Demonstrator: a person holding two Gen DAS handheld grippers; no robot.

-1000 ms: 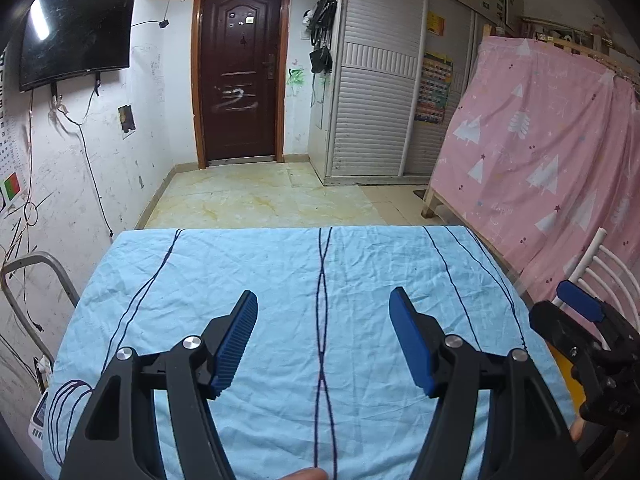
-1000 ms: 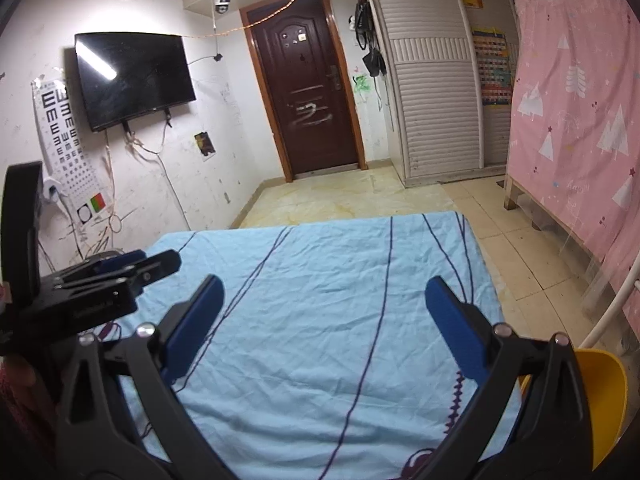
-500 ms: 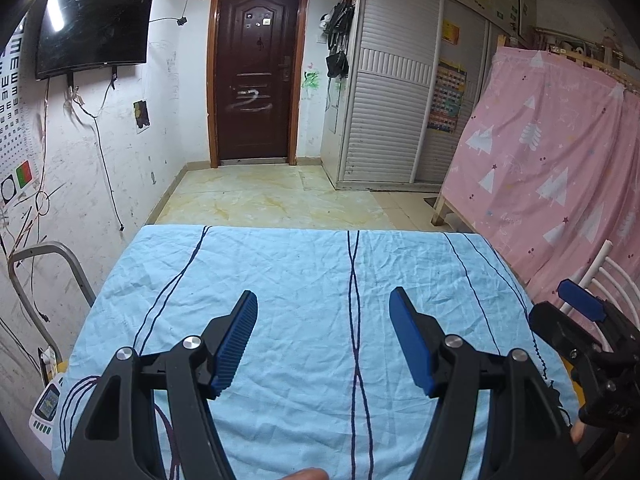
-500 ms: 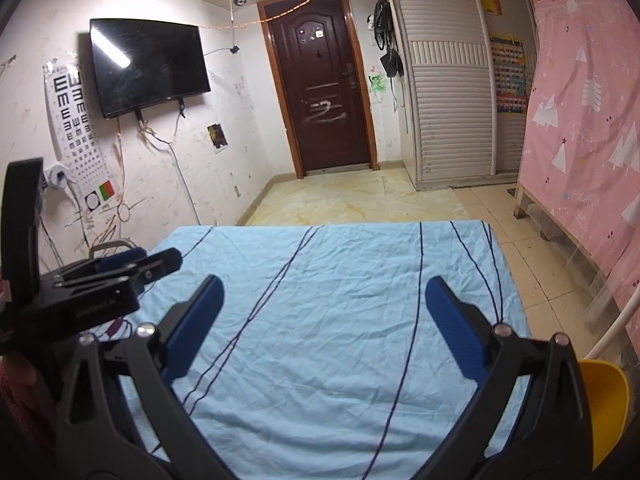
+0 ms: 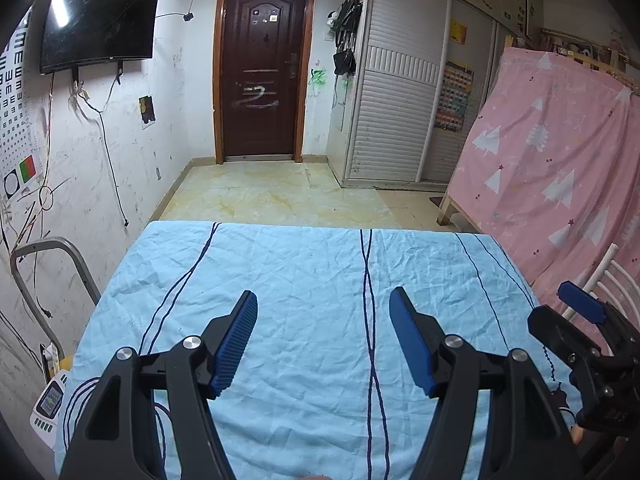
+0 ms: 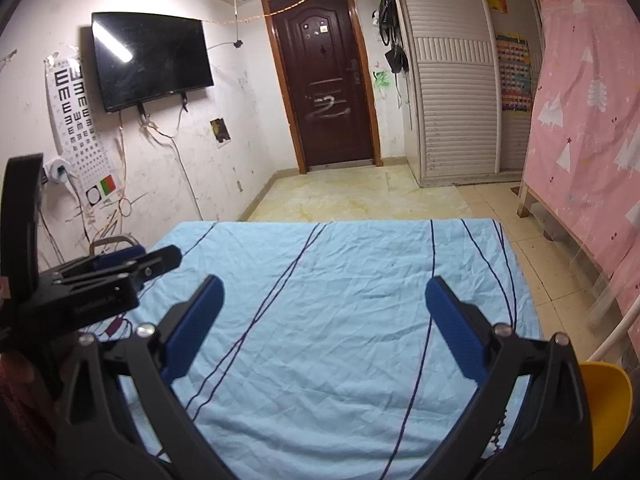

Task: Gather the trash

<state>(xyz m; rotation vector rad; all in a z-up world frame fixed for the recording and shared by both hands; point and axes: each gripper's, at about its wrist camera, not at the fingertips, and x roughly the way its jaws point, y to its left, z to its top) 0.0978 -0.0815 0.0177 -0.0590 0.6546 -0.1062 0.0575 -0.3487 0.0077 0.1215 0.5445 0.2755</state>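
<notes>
Both views slid sideways along the wall, door now nearer centre | left tongs point(image 5: 323, 342), right tongs point(image 6: 323, 326) agape, empty, hovering over bare sheet point(image 5: 320, 280) since no trash shows.

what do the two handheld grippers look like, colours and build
Both match: the left gripper and right gripper have black angular plastic arms joined by silver round-headed bolts. Each finger ends in a flat blue pad with fine ribbing. No cables or sleeves show.
</notes>
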